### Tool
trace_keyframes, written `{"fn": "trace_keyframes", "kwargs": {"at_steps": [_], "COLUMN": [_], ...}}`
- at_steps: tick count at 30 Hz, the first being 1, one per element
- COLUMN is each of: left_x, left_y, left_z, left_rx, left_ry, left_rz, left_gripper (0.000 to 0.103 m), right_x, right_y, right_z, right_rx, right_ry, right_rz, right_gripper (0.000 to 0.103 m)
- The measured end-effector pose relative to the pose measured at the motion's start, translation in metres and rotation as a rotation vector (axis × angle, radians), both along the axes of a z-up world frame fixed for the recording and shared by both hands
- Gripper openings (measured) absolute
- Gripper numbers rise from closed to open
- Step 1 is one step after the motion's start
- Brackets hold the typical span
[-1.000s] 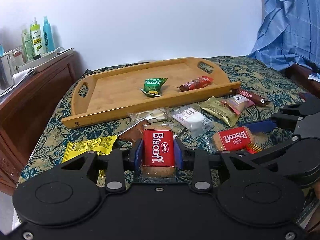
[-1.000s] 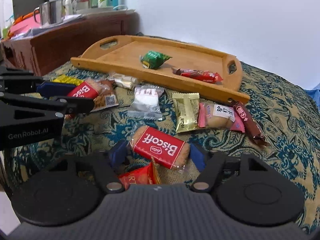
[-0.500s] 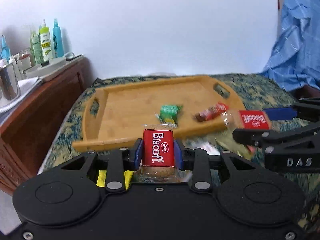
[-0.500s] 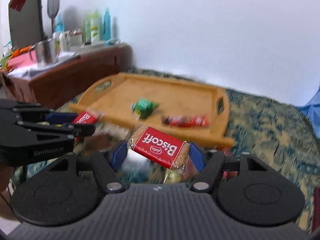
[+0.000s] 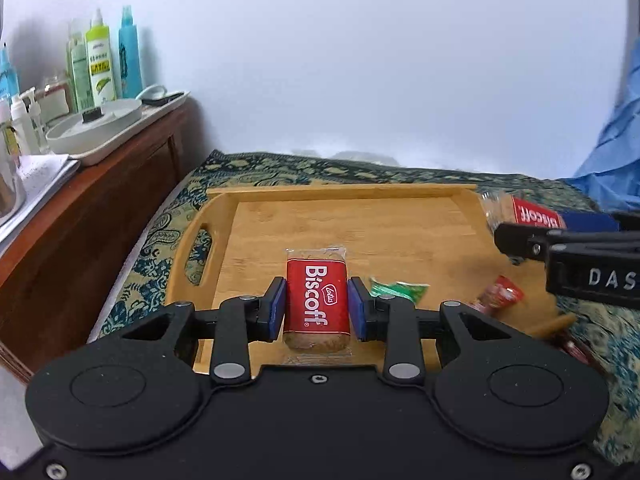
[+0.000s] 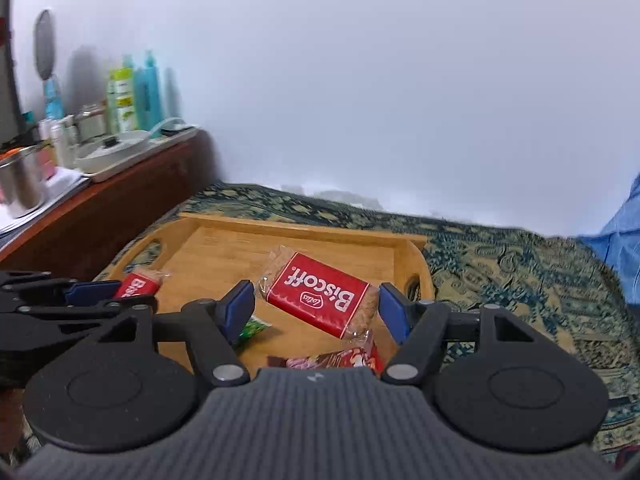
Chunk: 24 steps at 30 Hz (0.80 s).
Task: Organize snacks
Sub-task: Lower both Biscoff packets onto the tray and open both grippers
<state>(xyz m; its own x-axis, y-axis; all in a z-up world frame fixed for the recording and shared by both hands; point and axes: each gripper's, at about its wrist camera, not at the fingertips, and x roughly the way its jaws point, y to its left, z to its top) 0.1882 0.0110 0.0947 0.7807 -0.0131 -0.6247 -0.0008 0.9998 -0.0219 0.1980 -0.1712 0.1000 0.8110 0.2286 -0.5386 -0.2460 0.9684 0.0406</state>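
My left gripper is shut on a red Biscoff biscuit pack and holds it above the near-left part of the wooden tray. My right gripper is shut on a second red Biscoff pack, held slanted above the tray. Each gripper shows in the other's view, the right one at the tray's right end, the left one at its left. A green snack and a red wrapped bar lie in the tray below.
The tray lies on a patterned bedspread. A dark wooden cabinet stands at the left with bottles and a white tray on top. Blue cloth lies at the far right. A white wall is behind.
Both grippers have lifted their Biscoff packs off the bedspread and carried them forward over the tray. The loose snacks on the bedspread have dropped out of view.
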Motion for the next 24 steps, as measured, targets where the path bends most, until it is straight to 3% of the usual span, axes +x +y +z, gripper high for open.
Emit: {"fn": "trace_keyframes", "kwargs": {"at_steps": [9, 24], "left_x": [0.038, 0.052], "left_y": [0.006, -0.002], "left_z": [-0.029, -0.054], "left_rx": [0.001, 0.025], "left_ry": [0.04, 0.052], "left_rz": [0.045, 0.027], "left_gripper": [0.031, 0.031], "right_x": [0.044, 0.075], "right_y": [0.008, 0.008], "right_z": [-0.039, -0.067], "right_rx": [-0.034, -0.059], "right_ry": [0.07, 0.134], "right_rz": [-0.033, -0.051], "right_gripper": [0.069, 0.07]}}
